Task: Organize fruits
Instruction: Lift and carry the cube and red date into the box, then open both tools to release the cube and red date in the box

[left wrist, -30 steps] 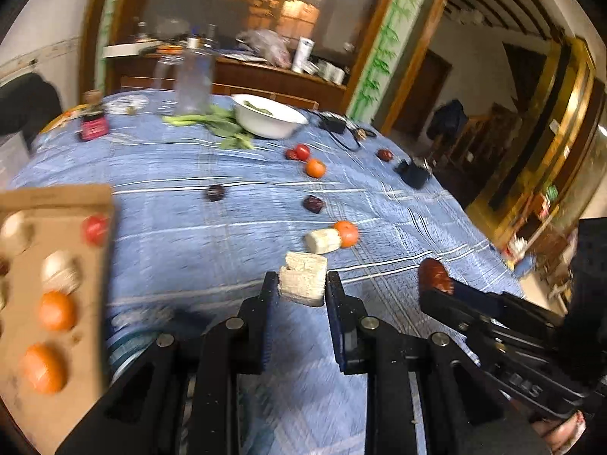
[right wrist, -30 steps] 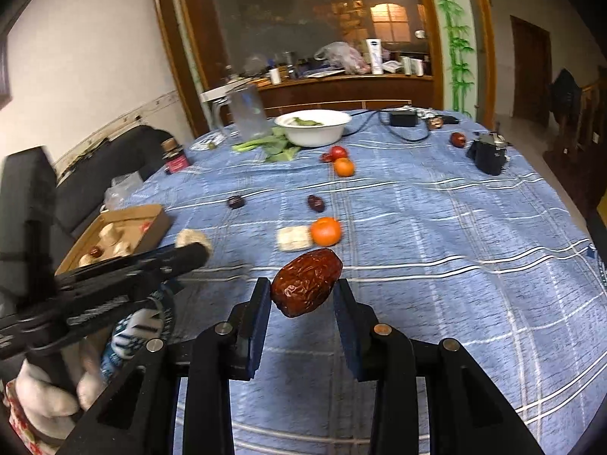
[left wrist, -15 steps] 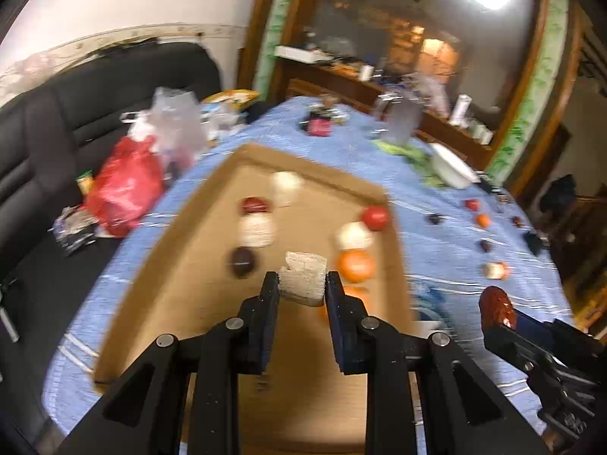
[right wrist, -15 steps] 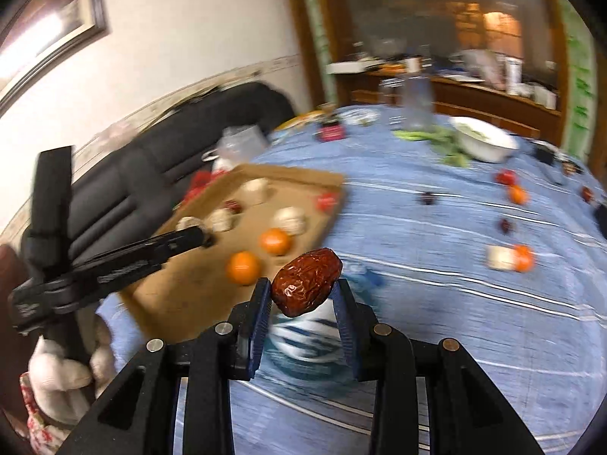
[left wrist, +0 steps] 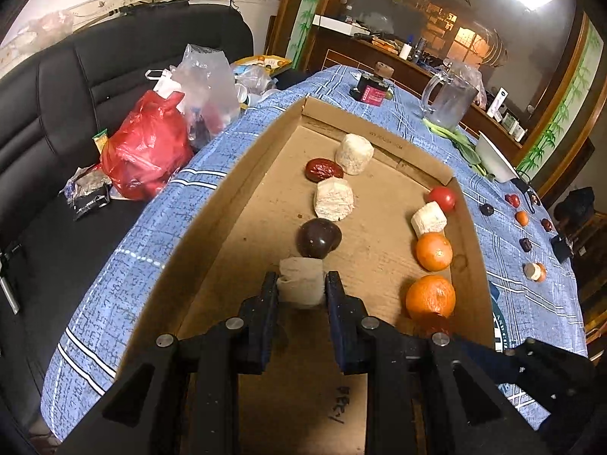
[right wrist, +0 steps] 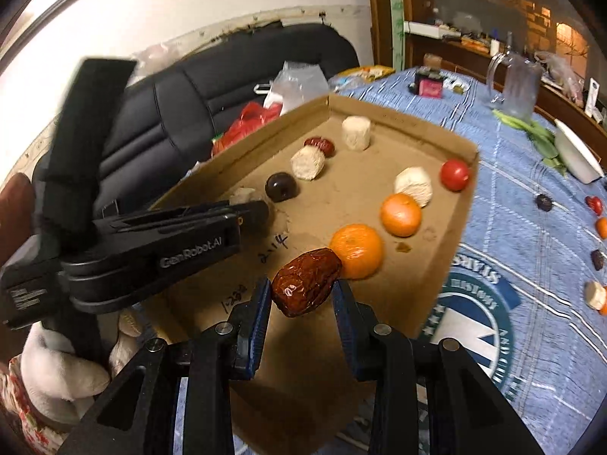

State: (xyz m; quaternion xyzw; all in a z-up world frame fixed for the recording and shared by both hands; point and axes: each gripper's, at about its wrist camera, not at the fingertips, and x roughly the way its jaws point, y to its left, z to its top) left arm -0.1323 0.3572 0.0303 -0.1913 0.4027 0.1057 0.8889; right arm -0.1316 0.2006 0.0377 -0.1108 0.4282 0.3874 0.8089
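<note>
A cardboard tray (left wrist: pixel 242 174) (right wrist: pixel 459 227) lies on the blue tablecloth. It holds two rows of fruit: white chunks (left wrist: pixel 354 153), a red date (left wrist: pixel 323 170) and a dark plum (left wrist: pixel 318 237) on the left, a tomato (left wrist: pixel 442 198) and two oranges (left wrist: pixel 434 251) on the right. My left gripper (left wrist: pixel 300 289) is shut on a white fruit chunk (left wrist: pixel 300 282) just behind the plum, low over the tray floor. My right gripper (right wrist: pixel 302 292) is shut on a red date (right wrist: pixel 305 281) above the tray's near part, beside the nearest orange (right wrist: pixel 356 250).
Loose fruits (left wrist: pixel 525 242) (right wrist: pixel 597 258) lie scattered on the tablecloth to the right. A glass jug (left wrist: pixel 449 100), a white bowl (right wrist: pixel 578 157) and greens stand at the far end. A black sofa with plastic bags (left wrist: pixel 148 148) lies left of the table.
Both grippers have swung left from the open table to the tray and come down closer over it. Each still holds its fruit.
</note>
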